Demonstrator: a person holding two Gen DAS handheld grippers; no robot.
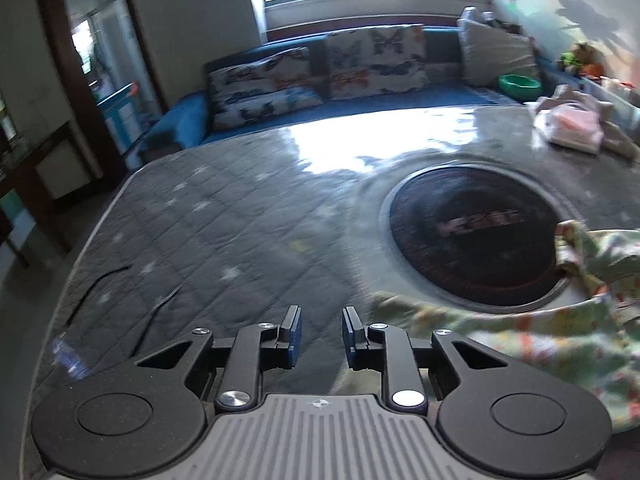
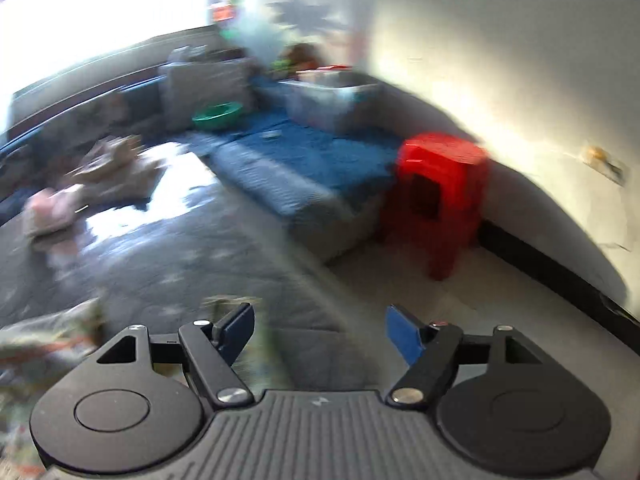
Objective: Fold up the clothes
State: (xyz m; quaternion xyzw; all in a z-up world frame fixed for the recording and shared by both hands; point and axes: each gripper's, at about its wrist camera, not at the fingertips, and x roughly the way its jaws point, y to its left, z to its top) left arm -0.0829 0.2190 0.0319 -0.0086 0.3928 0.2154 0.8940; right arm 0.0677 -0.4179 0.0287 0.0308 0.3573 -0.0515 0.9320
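Observation:
A light green patterned garment lies crumpled on the grey quilted table cover, at the right of the left wrist view, partly over a round dark hotplate. My left gripper is open and empty, just left of the garment's edge. My right gripper is wide open and empty above the table's right edge; the same garment shows blurred at its lower left. A pile of folded pink and beige clothes sits at the far right of the table, also blurred in the right wrist view.
A blue sofa with butterfly cushions runs behind the table. A green bowl and a clear plastic bin sit on the sofa at the right. A red plastic stool stands on the floor by the wall.

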